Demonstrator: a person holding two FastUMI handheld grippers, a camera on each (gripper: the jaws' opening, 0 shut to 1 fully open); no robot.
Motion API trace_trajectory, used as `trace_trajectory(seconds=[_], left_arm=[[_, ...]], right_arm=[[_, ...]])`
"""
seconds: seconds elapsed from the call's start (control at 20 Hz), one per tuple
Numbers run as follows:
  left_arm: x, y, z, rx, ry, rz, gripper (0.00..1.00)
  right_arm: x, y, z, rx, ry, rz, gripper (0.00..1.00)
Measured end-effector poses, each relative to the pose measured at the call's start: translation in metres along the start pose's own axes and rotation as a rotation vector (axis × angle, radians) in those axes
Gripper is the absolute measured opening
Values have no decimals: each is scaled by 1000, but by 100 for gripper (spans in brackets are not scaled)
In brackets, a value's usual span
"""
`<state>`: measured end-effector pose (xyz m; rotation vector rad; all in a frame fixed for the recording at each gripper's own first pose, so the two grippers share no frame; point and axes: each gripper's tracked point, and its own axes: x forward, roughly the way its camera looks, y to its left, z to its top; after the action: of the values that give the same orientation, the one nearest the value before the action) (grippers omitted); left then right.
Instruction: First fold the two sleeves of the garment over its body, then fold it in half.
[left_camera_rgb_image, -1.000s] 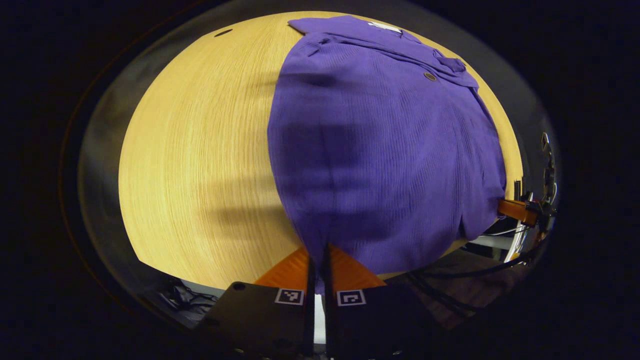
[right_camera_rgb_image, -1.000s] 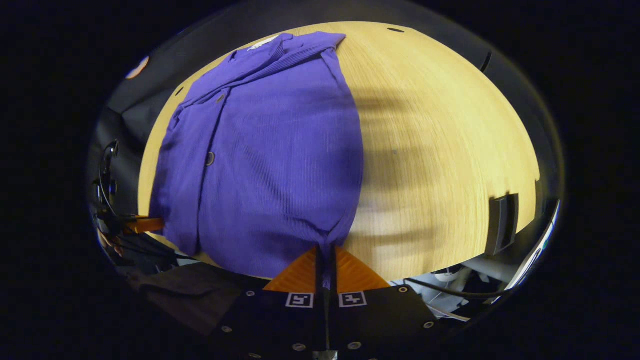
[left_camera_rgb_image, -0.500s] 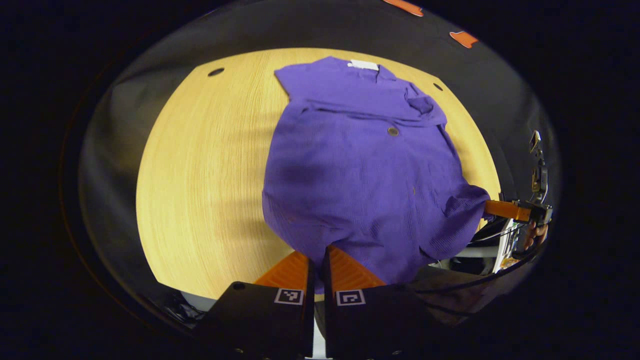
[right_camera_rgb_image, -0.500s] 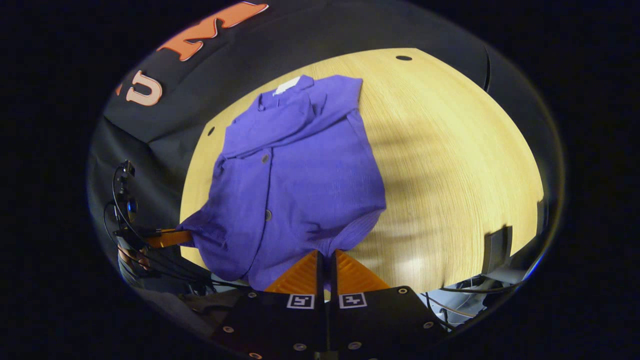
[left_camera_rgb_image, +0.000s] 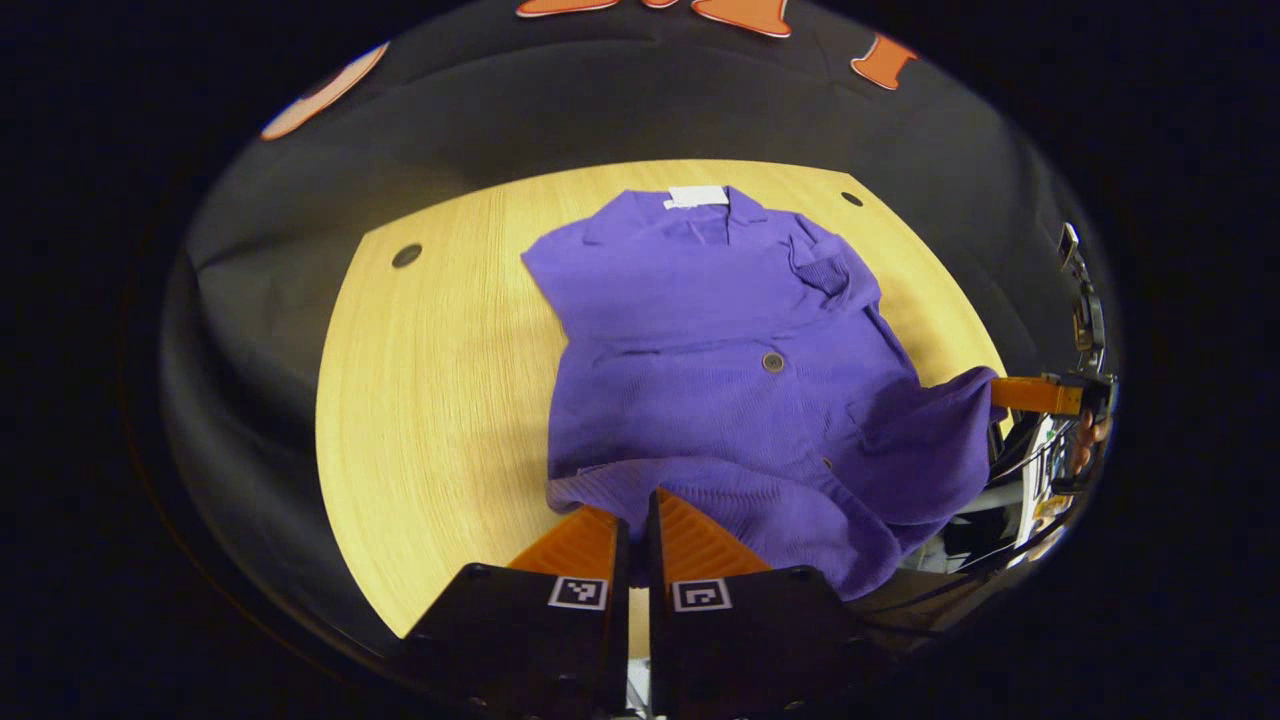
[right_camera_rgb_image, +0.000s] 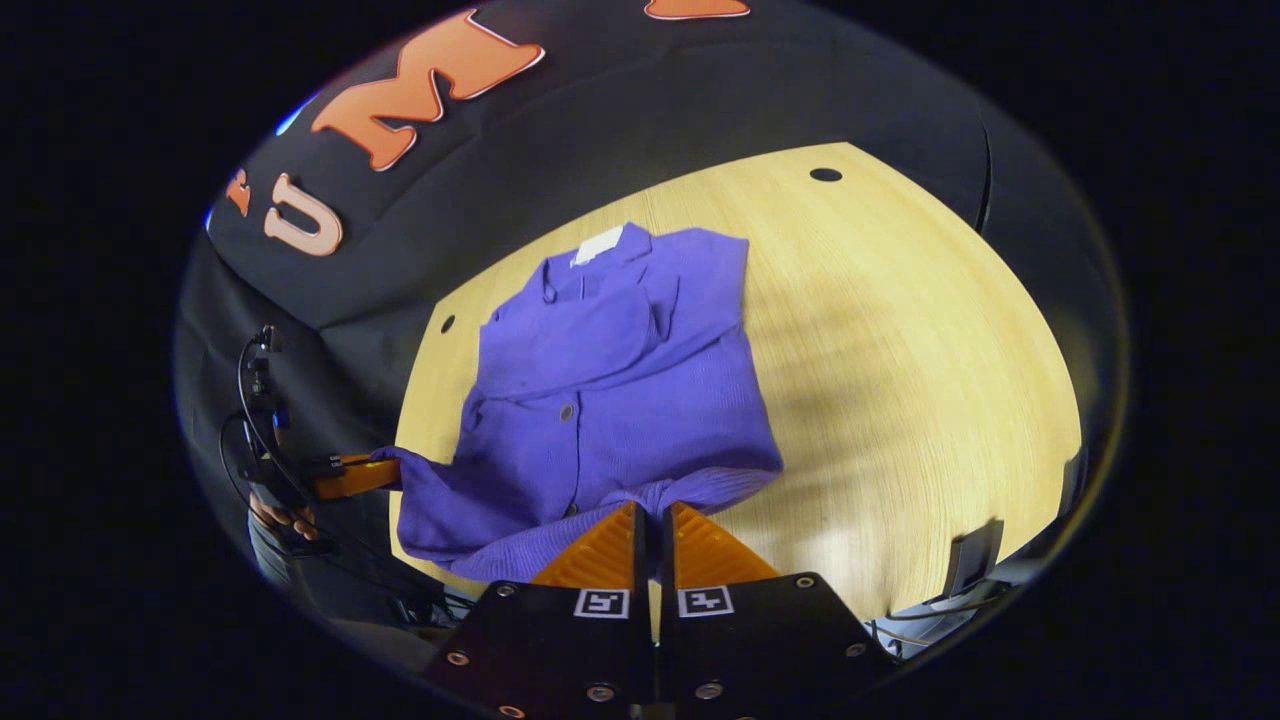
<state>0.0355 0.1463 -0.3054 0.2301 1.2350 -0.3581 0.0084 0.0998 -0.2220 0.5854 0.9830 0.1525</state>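
Observation:
A purple knit garment (left_camera_rgb_image: 700, 350) with buttons lies on the wooden table (left_camera_rgb_image: 430, 400), collar and white label at the far end, both sleeves folded across its chest. My left gripper (left_camera_rgb_image: 633, 503) is shut on one corner of the hem, which is raised off the table. At the right edge of the left gripper view, the right gripper (left_camera_rgb_image: 1000, 392) pinches the other hem corner. In the right gripper view, the garment (right_camera_rgb_image: 620, 400) stretches away from my right gripper (right_camera_rgb_image: 655, 508), shut on its hem corner. The left gripper (right_camera_rgb_image: 372, 467) holds the far corner, and the hem sags between the two.
Small round holes (left_camera_rgb_image: 406, 255) (right_camera_rgb_image: 825, 174) sit near the table's far corners. A dark fitting (right_camera_rgb_image: 965, 560) hangs at the near right table edge. A hand (right_camera_rgb_image: 285, 515) and cables show at the left. The black booth wall stands behind the table.
Both grippers have risen and drawn back with the hem corners still pinched. The garment's lower edge has lifted, and more of the table's far end and the wall is in sight.

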Motion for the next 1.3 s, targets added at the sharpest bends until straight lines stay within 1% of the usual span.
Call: trace_trajectory(seconds=[0.1,0.15,0.25,0.3,0.55,0.75,0.85,0.95,1.05,1.3], left_arm=[[-3,9,23,58,-29,26,10],[-3,7,39,66,-47,19,10],[1,-3,73,35,-81,-44,10],[3,-2,84,24,-91,-56,10],[22,21,137,72,-140,-66,10],[43,39,180,81,-161,-64,10],[49,50,197,73,-179,-34,10],[57,59,217,79,-203,15,10],[68,69,234,81,-225,75,11],[95,70,255,70,-238,157,10]], right_arm=[[0,0,15,-1,-22,-12,4],[1,1,24,-1,-35,-22,3],[6,6,41,1,-56,-35,3],[9,7,49,3,-67,-44,3],[20,12,96,4,-128,-117,4],[32,12,134,-4,-167,-179,3],[39,11,148,0,-170,-191,3],[48,8,162,8,-165,-191,3],[63,5,175,20,-152,-176,3],[100,-8,206,19,-121,-137,3]])
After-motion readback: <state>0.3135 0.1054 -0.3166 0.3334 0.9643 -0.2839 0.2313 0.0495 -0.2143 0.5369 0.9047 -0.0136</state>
